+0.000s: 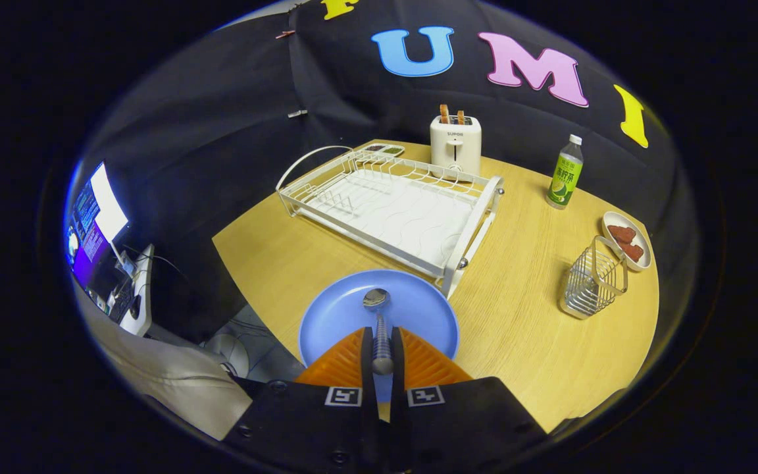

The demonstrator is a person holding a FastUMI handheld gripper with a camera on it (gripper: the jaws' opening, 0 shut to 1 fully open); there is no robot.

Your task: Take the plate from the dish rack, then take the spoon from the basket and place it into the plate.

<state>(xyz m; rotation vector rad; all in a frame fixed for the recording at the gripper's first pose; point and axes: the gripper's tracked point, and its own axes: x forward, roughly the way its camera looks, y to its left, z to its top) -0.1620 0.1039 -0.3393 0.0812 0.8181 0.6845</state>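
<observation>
A blue plate [346,316] lies on the wooden table just in front of the white dish rack [392,210], which holds no dishes. My gripper [381,342] is over the plate, shut on the handle of a metal spoon [377,299]. The spoon's bowl points forward over the middle of the plate; I cannot tell whether it touches the plate. The wire basket [591,280] stands to the right of the plate and rack, with nothing visible in it.
Behind the rack stand a white toaster [456,146] with toast and a small tray [382,151]. A green bottle [564,174] and a dish of red food [627,240] sit at the right. The table's near-left edge [254,289] drops off toward a monitor [93,230].
</observation>
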